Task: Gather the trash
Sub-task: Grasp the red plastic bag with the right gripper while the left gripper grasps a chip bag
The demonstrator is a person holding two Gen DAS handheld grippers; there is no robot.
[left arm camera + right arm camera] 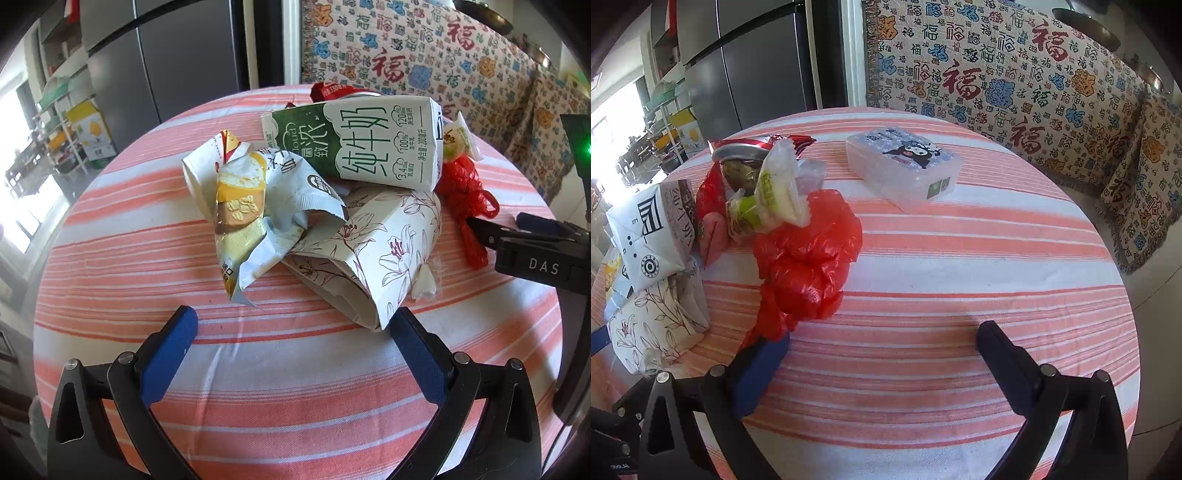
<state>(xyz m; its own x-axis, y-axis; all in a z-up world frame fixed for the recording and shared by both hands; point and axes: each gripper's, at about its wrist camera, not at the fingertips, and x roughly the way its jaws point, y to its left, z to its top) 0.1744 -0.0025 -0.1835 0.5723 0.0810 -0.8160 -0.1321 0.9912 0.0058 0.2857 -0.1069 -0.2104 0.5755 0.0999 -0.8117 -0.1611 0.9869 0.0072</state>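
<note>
Striped tablecloth [960, 258] holds a lidded plastic box [905, 166], contents unclear; both tongs [291, 354] [882, 354] spread apart.

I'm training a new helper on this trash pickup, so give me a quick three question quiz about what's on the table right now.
1. True or false: the milk carton lies on top of the trash pile.
2. Which thing sits apart from the pile? A) snack wrapper B) clear plastic lidded box C) floral paper box
3. What does a finger of the right gripper touch?

Key: 1. True. 2. B. 3. The red plastic bag; its tail reaches the left blue finger. Both grippers, the left gripper too, are open.
</note>
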